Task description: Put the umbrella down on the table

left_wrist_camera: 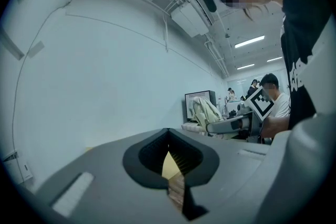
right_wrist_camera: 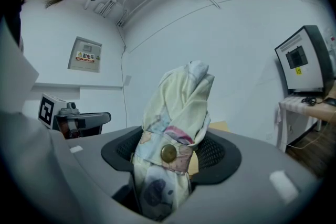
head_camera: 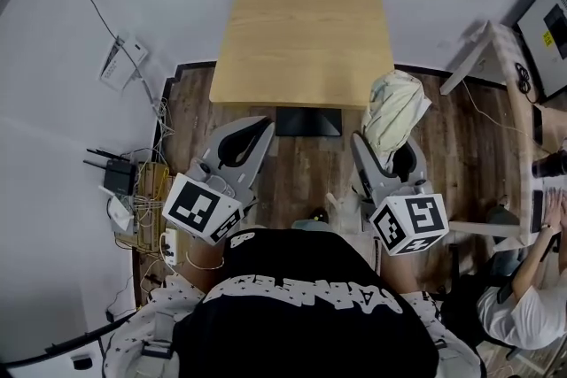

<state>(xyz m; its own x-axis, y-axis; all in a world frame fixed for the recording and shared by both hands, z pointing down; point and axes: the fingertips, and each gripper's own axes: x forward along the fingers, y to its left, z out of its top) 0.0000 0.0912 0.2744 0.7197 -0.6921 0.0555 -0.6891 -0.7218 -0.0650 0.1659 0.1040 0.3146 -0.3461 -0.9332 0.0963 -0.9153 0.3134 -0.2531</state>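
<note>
Right hand-held gripper [right_wrist_camera: 167, 168]: we clamp the folded umbrella [right_wrist_camera: 176, 113] at its buttoned strap, so the canopy cannot unfurl.
Left hand-held gripper [left_wrist_camera: 169, 157]: closed, empty, held aside.
Umbrella: aloft, by the desk's [head_camera: 301, 40] near edge.

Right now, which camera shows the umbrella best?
The right gripper view. The folded umbrella fills the middle of it, standing up between the jaws, and you can even see its round button. The head view shows the umbrella only as a pale bundle from above. The left gripper view shows it small and far away.
</note>
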